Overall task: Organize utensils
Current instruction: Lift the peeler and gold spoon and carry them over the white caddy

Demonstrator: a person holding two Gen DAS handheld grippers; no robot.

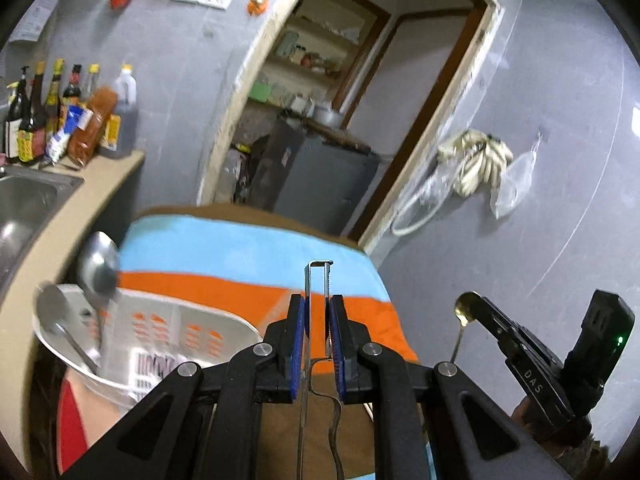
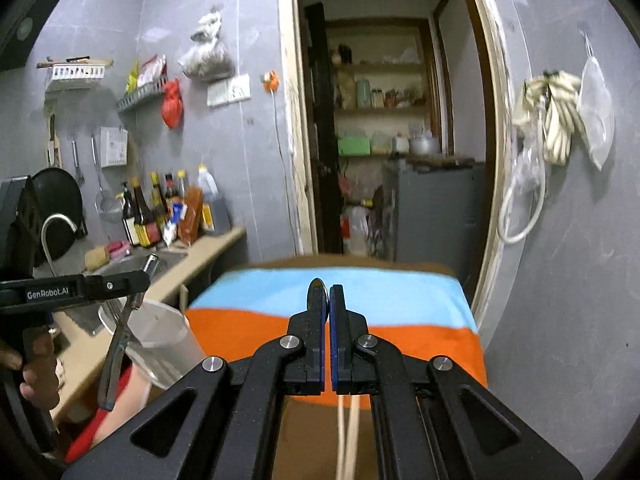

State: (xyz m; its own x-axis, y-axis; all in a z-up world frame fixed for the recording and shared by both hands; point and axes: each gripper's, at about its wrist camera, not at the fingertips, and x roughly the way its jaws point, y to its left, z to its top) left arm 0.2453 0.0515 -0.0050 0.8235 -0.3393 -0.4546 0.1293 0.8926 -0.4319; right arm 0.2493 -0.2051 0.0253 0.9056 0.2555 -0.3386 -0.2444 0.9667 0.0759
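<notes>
My left gripper (image 1: 318,328) is shut on a metal peeler (image 1: 319,280), held in the air above the striped cloth (image 1: 224,256); it also shows in the right wrist view (image 2: 120,332). My right gripper (image 2: 329,320) is shut on a small gold spoon (image 1: 466,310) whose pale handle (image 2: 346,432) hangs below the fingers. A white perforated utensil holder (image 1: 160,340) at lower left holds two steel spoons (image 1: 98,268). It shows as a clear-looking cup in the right wrist view (image 2: 160,340).
A beige counter (image 1: 108,184) with a steel sink (image 1: 24,200) and several sauce bottles (image 1: 60,112) runs along the left. An open doorway (image 2: 380,140) lies ahead. Gloves and a bag hang on the right wall (image 2: 556,116).
</notes>
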